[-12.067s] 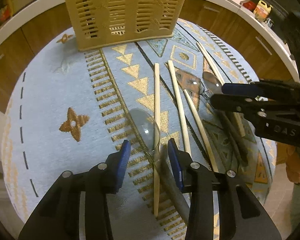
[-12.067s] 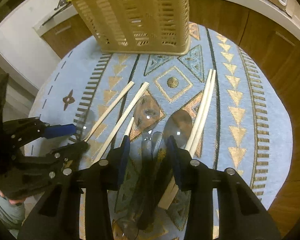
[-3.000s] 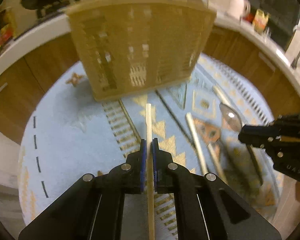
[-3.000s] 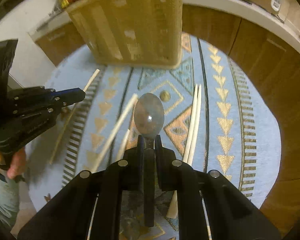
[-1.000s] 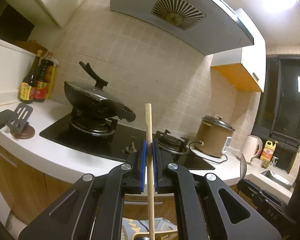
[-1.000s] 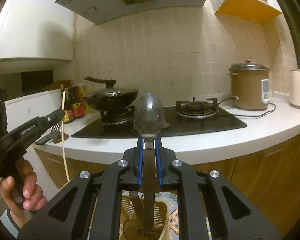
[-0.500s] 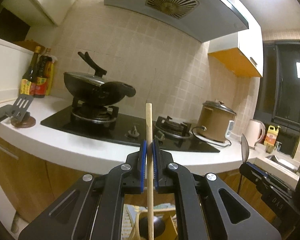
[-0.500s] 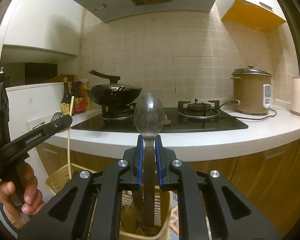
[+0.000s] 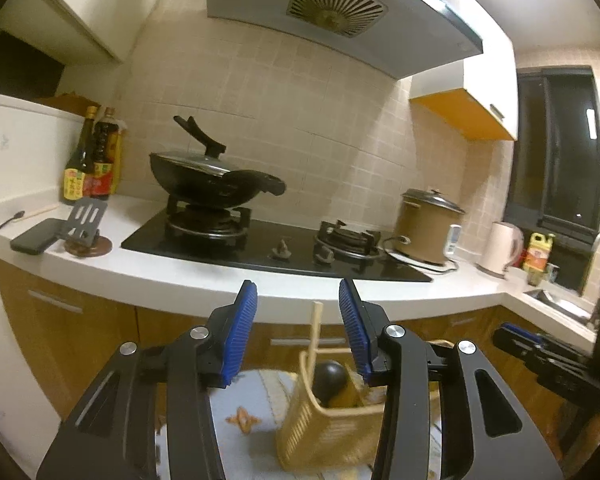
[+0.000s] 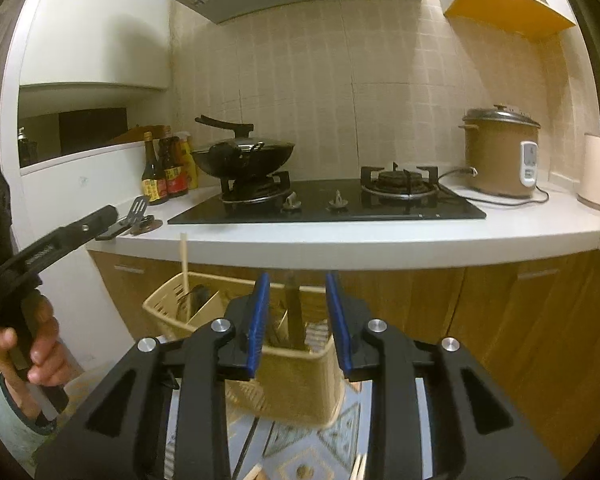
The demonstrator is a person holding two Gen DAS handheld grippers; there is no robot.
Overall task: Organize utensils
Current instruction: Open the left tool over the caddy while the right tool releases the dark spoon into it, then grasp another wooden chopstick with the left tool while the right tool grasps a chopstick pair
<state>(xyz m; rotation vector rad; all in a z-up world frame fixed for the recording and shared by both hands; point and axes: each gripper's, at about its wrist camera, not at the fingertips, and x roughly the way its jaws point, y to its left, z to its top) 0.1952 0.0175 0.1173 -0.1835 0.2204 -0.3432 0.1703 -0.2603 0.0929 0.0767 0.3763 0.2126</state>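
Each black gripper has blue ribbed pads and silver screws; sleeve pale.

Beyond the jaws stood a beige tiled wall, a range hood overhead, a white countertop above wooden cabinets, and a dark window to the right.

No text can be read with certainty. The left gripper carries pale lettering along its arm (too blurred to spell out), and the sauce bottles at the far left show coloured labels with illegible print.
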